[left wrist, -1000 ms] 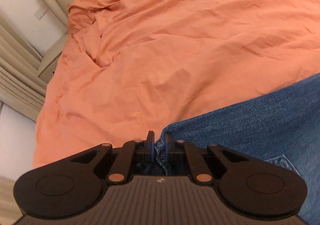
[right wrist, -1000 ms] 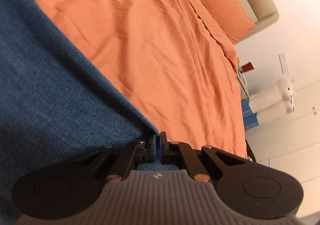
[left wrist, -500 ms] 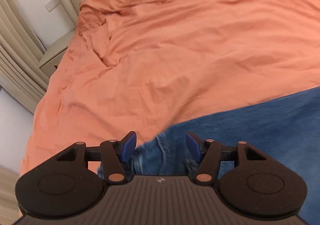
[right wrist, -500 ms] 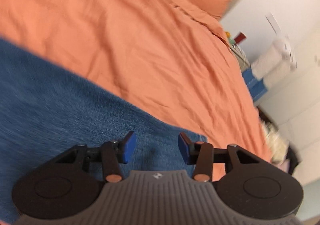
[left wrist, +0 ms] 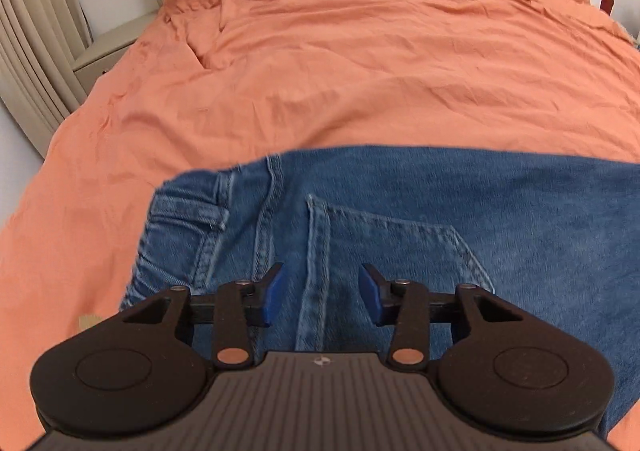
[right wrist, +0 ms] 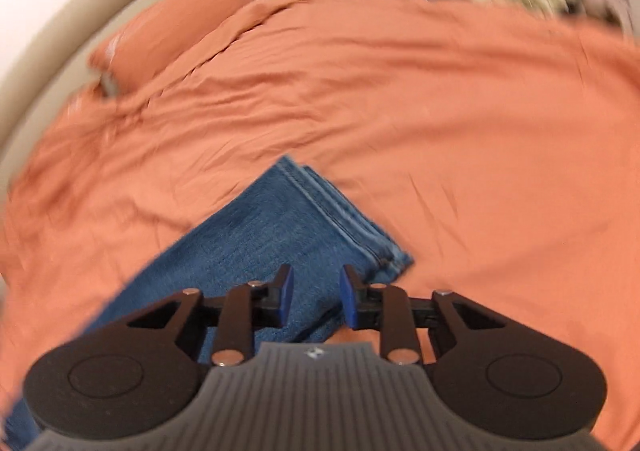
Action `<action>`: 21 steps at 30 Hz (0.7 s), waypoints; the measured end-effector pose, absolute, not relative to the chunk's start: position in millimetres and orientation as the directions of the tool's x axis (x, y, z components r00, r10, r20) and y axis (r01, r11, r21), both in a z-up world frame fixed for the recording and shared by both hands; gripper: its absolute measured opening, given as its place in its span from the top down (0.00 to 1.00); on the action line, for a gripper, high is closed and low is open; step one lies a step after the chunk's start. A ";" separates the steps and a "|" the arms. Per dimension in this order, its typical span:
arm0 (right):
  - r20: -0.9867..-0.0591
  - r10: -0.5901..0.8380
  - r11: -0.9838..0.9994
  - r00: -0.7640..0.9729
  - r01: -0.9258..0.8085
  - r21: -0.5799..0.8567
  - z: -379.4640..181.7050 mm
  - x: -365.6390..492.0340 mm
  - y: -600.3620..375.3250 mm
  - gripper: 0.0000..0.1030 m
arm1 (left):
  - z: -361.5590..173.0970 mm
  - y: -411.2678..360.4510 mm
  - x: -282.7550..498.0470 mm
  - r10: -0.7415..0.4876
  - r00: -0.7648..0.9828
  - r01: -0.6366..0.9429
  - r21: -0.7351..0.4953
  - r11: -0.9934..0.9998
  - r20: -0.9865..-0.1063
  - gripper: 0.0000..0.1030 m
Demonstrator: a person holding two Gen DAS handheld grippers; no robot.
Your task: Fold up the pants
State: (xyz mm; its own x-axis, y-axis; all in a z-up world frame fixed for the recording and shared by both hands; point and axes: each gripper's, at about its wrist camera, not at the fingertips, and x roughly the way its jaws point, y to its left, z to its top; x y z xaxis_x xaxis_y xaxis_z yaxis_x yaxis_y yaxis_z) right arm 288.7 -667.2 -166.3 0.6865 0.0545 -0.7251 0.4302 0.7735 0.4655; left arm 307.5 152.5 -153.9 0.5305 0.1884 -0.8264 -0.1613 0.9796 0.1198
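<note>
Pants of blue denim [left wrist: 420, 219] lay flat near the orange bed's [left wrist: 360, 71] foot edge, both left gripper [left wrist: 320, 293] and right gripper [right wrist: 316, 297] released, empty; regripping should take stacked hems squarely.

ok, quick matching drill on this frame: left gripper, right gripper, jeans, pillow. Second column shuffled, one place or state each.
Things:
1. left gripper
2. right gripper
3. jeans
4. pillow

Places or states:
A. orange, at the head of the bed by the headboard
B. open, over the stacked leg hems
C. blue, lying flat on the orange bedspread
D. open, over the back pocket near the waistband

Pairs: 1-D, 2-B, 3-C, 4-A
</note>
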 end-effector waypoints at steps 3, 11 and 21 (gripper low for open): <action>-0.713 0.068 0.673 0.698 0.496 0.549 -191.8 292.2 -685.7 0.79 | -161.2 144.9 307.4 0.203 0.511 -0.162 0.138 0.977 -0.835 0.54; -0.663 0.084 0.604 0.744 0.491 0.627 -210.2 302.3 -698.2 1.00 | -168.8 135.6 310.9 0.247 0.456 -0.210 0.166 0.963 -0.855 0.55; -0.679 0.009 0.666 0.734 0.502 0.552 -212.2 295.0 -701.6 1.00 | -182.6 135.1 312.4 0.269 0.438 -0.217 0.189 0.958 -0.858 0.58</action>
State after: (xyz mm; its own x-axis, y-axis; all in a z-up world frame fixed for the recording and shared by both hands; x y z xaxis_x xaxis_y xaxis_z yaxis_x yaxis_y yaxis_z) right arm 295.0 -701.6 -212.2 0.7340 0.0086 -0.6791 0.5025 0.6658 0.5515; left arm 312.4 135.1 -182.6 0.4382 0.2685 -0.8578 -0.2170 0.9577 0.1889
